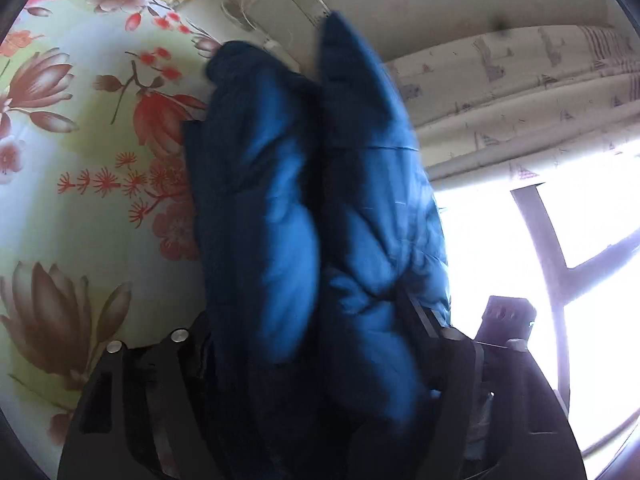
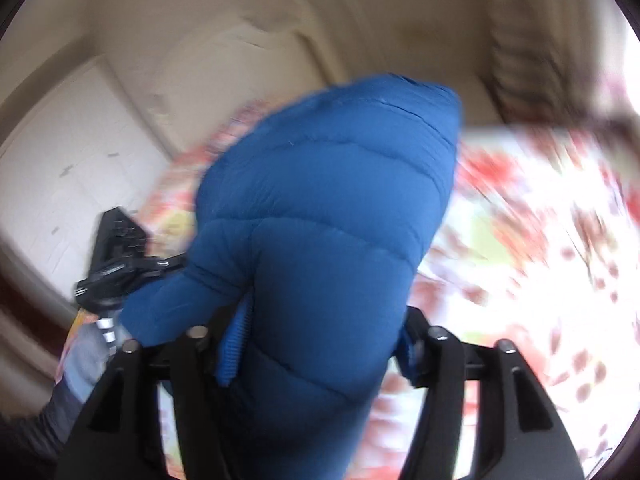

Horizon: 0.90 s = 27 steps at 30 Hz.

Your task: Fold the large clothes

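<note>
The blue puffer jacket fills the gap between the left gripper fingers, clamped there above the floral bedsheet. The right gripper likewise grips a bunched quilted fold.

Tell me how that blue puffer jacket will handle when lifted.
The blue puffer jacket probably flops and sags: in the left wrist view it bunches into soft folds. Its puffy quilted panels suggest it is light for its bulk. The smooth shell may slip between the fingers.
</note>
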Tool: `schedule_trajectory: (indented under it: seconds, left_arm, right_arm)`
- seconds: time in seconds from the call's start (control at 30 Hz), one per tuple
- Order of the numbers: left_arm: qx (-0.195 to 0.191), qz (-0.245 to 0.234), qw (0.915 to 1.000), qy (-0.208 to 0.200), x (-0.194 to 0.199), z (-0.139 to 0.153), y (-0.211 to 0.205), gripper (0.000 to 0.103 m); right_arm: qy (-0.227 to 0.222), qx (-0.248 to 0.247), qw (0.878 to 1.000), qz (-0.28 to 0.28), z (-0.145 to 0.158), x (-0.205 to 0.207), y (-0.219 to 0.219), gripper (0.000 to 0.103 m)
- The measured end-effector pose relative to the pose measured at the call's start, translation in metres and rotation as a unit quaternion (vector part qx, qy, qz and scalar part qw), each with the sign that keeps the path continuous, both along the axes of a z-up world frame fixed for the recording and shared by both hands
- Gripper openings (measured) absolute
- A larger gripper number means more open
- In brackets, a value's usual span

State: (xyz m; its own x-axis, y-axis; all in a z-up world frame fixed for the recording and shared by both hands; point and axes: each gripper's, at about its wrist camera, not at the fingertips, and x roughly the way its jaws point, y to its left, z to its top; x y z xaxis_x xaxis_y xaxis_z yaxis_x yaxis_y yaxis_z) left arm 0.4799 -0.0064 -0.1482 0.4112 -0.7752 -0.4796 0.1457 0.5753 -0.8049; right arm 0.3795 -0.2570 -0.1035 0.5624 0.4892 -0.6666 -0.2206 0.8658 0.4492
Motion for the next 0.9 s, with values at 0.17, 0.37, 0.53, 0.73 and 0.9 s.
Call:
schedule_trajectory:
  seconds: [0.17,0.37,0.53,0.73,0.9]
  left_arm:
    - [0.032,0.029,0.9989,-0.016,-0.02,0.01,0.015,0.089]
    - [0.178,0.115,0.9516,-0.222,-0.112,0.119,0.031,0.099]
    - [0.327,0.191,0.8617,-0.338,-0.209,0.18,-0.021,0.099]
    - [0.38,0.212,0.8412,-0.321,-0.268,0.146,-0.058,0.099]
    - [0.411,0.193,0.8508,-0.265,-0.28,0.115,-0.068,0.099]
  right_arm:
    - [-0.027,0.015,0.999,-0.015,-0.006,-0.013,-0.006,0.086]
    - [-0.115,-0.071,0.986,-0.094,0.053,-0.082,-0.001,0.09]
    - [-0.257,-0.129,0.948,-0.135,0.092,-0.185,0.033,0.101]
    - [-0.288,-0.193,0.923,-0.166,0.071,-0.26,0.069,0.101]
    - [-0.248,-0.214,0.928,-0.178,0.057,-0.292,0.075,0.101]
